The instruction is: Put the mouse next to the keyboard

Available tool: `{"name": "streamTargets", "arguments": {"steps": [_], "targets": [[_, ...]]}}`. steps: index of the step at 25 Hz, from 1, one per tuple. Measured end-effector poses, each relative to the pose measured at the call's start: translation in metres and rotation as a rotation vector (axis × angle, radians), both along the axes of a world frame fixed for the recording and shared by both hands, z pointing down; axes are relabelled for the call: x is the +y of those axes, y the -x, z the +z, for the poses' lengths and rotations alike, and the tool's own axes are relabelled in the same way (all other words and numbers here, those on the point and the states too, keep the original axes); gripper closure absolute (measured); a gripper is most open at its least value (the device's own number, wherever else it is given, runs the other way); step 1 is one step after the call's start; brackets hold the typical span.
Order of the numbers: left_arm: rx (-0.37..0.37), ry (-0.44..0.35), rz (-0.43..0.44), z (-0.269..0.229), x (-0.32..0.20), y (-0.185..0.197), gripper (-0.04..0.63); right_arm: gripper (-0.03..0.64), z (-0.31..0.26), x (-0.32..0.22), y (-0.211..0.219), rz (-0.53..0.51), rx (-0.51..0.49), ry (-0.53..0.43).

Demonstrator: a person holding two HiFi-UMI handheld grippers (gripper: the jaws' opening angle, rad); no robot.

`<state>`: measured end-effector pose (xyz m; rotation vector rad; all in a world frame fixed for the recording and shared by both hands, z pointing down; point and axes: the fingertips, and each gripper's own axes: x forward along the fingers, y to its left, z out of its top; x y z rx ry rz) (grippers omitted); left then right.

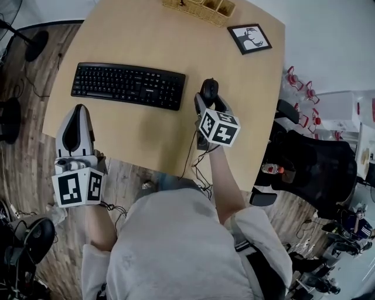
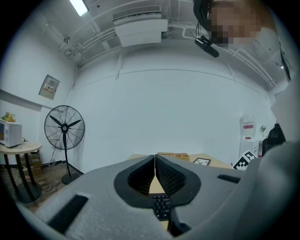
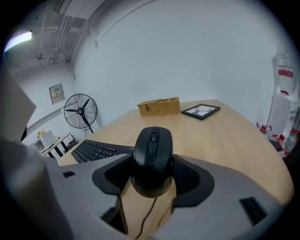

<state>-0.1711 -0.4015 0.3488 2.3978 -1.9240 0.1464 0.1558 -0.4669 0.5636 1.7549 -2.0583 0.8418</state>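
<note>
A black keyboard (image 1: pixel 128 85) lies across the middle of the wooden table (image 1: pixel 140 135). Just to its right, my right gripper (image 1: pixel 209 101) is shut on a black wired mouse (image 1: pixel 209 89). In the right gripper view the mouse (image 3: pixel 152 159) sits squeezed between both pads, nose pointing away, with the keyboard (image 3: pixel 96 151) at the left. Its cable (image 1: pixel 190 158) hangs over the table's front edge. I cannot tell whether the mouse touches the table. My left gripper (image 1: pixel 78 111) hovers at the table's front left, shut with nothing held; in its own view the jaws (image 2: pixel 155 161) meet above the keyboard (image 2: pixel 161 206).
A wicker basket (image 1: pixel 199 8) and a framed picture (image 1: pixel 249 38) stand at the far side of the table. A black office chair (image 1: pixel 310 164) is off the right edge. A standing fan (image 3: pixel 80 111) is on the floor beyond the left side.
</note>
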Motion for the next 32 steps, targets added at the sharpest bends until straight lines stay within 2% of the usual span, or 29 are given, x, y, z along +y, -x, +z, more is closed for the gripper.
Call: {"name": "streamTargets", "arguments": {"steps": [8,15,24,32], "targets": [[-0.012,0.019,-0.036,0.006,0.001,0.008,0.584,0.365,0.038,-0.002,0.008,-0.02,0.026,0.127],[-0.016,0.034,-0.067,0.009,0.006,0.017,0.584,0.365,0.053,-0.004,0.014,-0.043,0.053,0.191],[-0.015,0.042,-0.092,0.015,0.01,0.022,0.584,0.365,0.061,-0.008,0.021,-0.069,0.103,0.223],[-0.016,0.041,-0.103,0.016,0.013,0.024,0.584,0.365,0.063,-0.009,0.024,-0.074,0.199,0.222]]}}
